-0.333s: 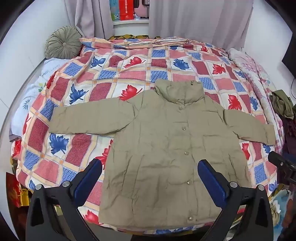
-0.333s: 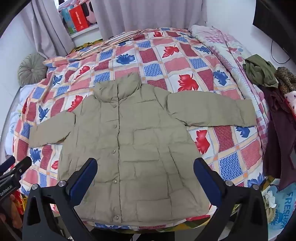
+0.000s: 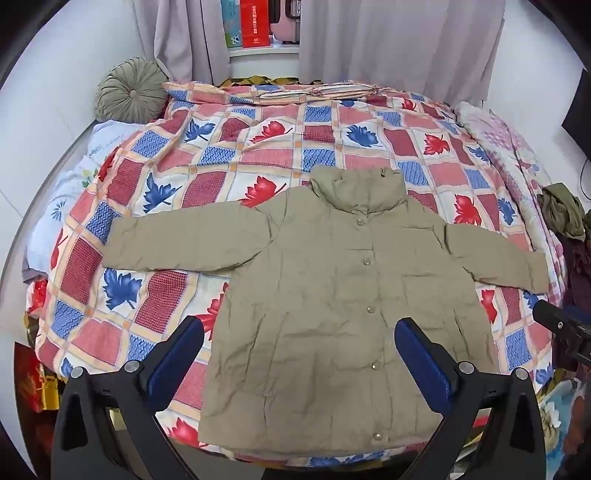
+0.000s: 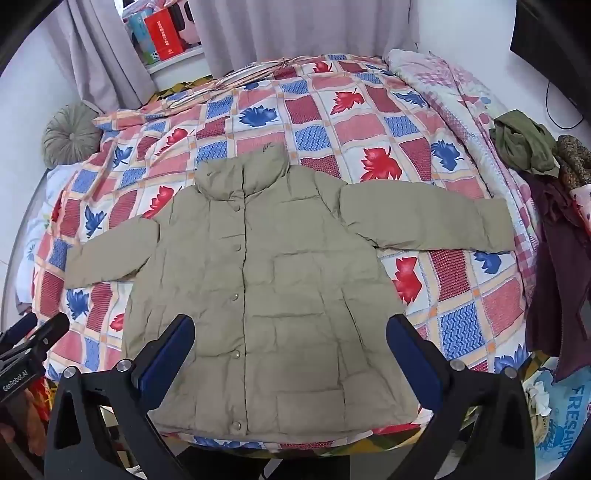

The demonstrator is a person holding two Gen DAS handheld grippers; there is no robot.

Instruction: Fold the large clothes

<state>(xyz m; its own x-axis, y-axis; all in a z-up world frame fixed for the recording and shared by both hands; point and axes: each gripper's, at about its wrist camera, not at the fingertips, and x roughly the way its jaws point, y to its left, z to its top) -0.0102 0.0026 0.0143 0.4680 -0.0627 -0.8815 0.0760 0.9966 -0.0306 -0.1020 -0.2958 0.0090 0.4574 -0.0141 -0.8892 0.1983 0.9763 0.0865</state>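
A khaki puffer jacket (image 3: 332, 295) lies flat and face up on the bed, buttoned, collar away from me, both sleeves spread out sideways; it also shows in the right wrist view (image 4: 280, 295). My left gripper (image 3: 299, 350) is open and empty, held above the jacket's lower hem. My right gripper (image 4: 290, 349) is open and empty, also above the lower part of the jacket. The right gripper's tip (image 3: 561, 328) shows at the right edge of the left wrist view, and the left gripper (image 4: 26, 350) at the left edge of the right wrist view.
The bed has a patchwork quilt with leaf prints (image 3: 258, 155). A round green cushion (image 3: 133, 90) sits at the far left corner. A pile of dark and green clothes (image 4: 532, 147) lies on the bed's right side. Curtains and a windowsill with boxes (image 3: 255, 22) are behind.
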